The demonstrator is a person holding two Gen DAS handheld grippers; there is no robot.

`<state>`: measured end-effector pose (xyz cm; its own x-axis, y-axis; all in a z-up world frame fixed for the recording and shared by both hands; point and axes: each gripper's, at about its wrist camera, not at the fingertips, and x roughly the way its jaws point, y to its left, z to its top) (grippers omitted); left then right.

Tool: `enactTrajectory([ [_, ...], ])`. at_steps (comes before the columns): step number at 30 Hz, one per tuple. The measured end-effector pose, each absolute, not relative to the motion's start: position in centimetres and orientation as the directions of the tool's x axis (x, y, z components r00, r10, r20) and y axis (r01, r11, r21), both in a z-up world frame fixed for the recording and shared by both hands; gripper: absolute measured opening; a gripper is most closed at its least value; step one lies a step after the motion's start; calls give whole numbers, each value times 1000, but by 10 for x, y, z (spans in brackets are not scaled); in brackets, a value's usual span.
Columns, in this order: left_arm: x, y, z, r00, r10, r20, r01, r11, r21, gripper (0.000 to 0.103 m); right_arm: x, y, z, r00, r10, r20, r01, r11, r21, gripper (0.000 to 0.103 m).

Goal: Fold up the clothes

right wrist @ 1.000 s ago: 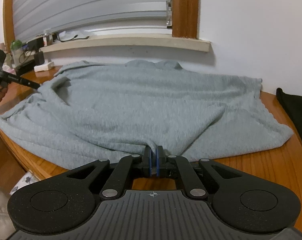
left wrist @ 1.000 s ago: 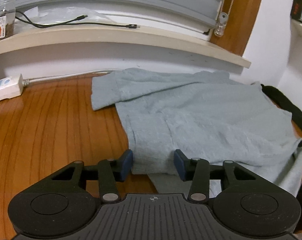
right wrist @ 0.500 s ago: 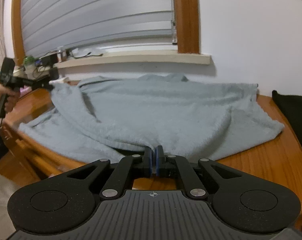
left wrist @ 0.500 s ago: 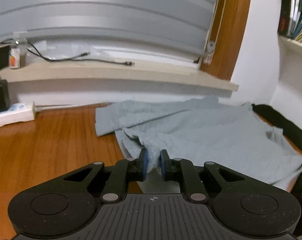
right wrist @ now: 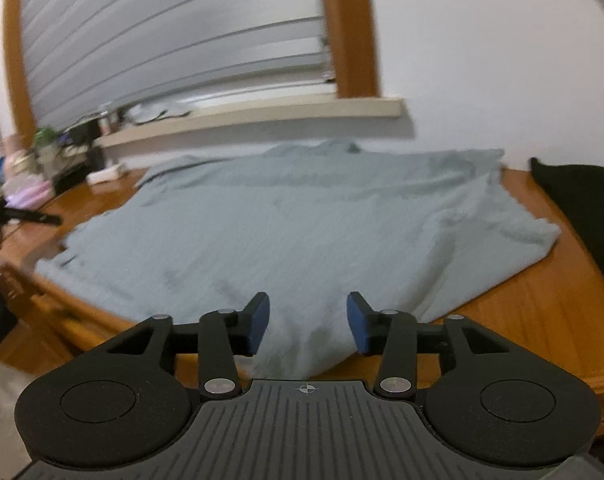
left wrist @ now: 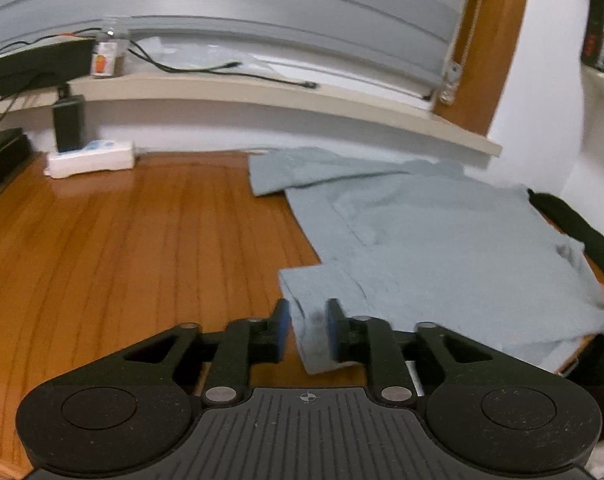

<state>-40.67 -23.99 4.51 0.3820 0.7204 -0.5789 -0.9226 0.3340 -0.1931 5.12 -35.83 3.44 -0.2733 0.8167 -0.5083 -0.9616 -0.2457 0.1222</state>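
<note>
Both tongs, left (left wrist: 308,330) and right (right wrist: 308,322), parted, shirt (right wrist: 302,232) apparently released

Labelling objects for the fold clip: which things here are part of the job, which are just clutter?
Job: grey-blue garment, left gripper, right gripper, both open.

Clutter: power strip, black cloth, small jar on the sill, cable.

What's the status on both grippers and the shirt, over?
Left gripper open, jaws astride a fold of the grey shirt. Right gripper open, shirt hem between its jaws. Shirt lies flat on the wooden table. Nothing in the way.
</note>
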Motion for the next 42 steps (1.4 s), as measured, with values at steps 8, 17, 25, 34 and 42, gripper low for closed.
enactTrajectory([
  [8,-352,-242,54,466,710,-527,-876,452,-166,47,78,-312,26,-149,838,-526,-988,-110,104,53],
  [17,-242,-220,46,618,622,-482,-758,634,-154,61,116,-244,20,-57,829,-556,-986,42,164,56],
  [25,-161,-203,28,736,489,-468,-624,759,-187,64,122,-223,13,-64,790,-610,-985,46,164,4],
  [34,-159,-216,6,762,410,-501,-559,807,-190,65,137,-249,32,26,833,-552,-961,173,215,8],
  [42,-179,-219,5,765,421,-487,-574,788,-221,72,149,-249,16,69,829,-556,-952,220,210,37],
])
